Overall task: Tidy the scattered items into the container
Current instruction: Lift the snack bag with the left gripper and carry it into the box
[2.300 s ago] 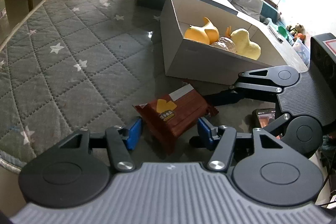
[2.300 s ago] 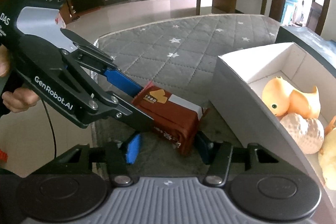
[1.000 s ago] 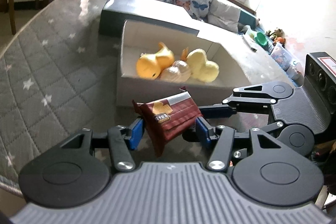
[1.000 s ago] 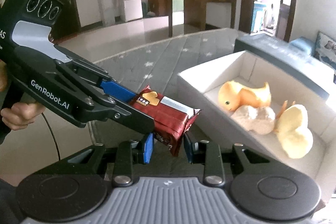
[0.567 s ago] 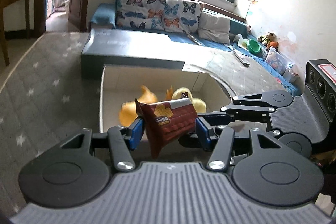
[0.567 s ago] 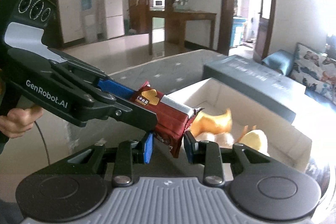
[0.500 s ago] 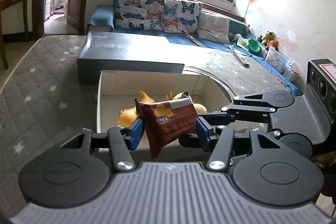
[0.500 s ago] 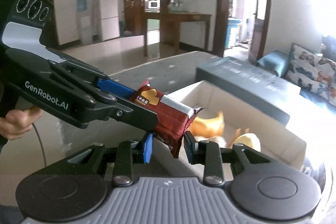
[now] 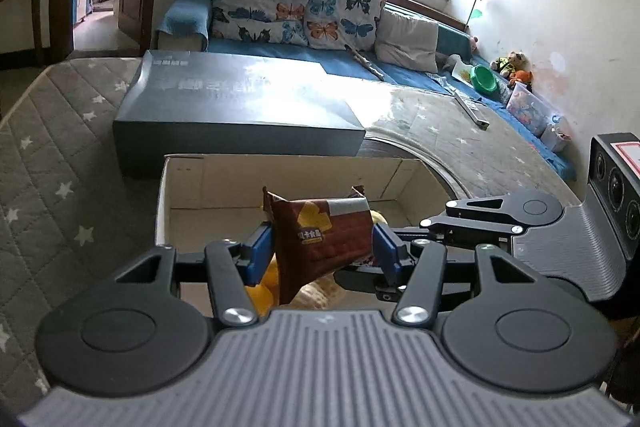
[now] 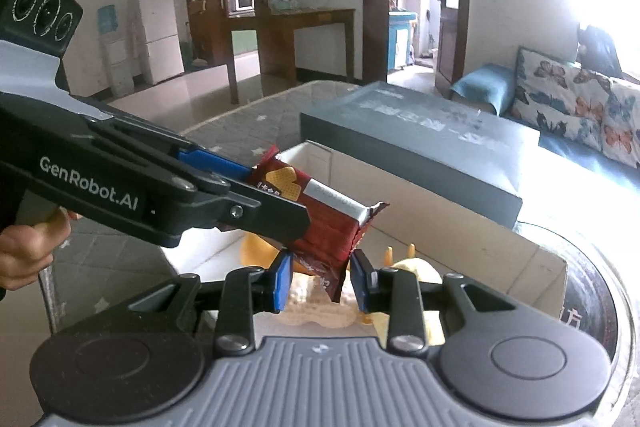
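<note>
A dark red snack packet hangs in the air over the open white cardboard box. My left gripper is shut on its two sides. My right gripper is shut on its lower end, and its arm reaches in from the right in the left wrist view. Inside the box lie yellow and orange rubber ducks and a pale round toy, partly hidden by the packet and the fingers. A hand holds the left gripper's grip.
The box stands on a grey quilted mat with stars. A flat dark grey box lies just behind it. A blue sofa with butterfly cushions runs along the far wall. A round table edge curves at the right.
Both grippers have carried the packet forward and slightly up, from in front of the box's near wall to above its inside. The grip on the packet is the same.
</note>
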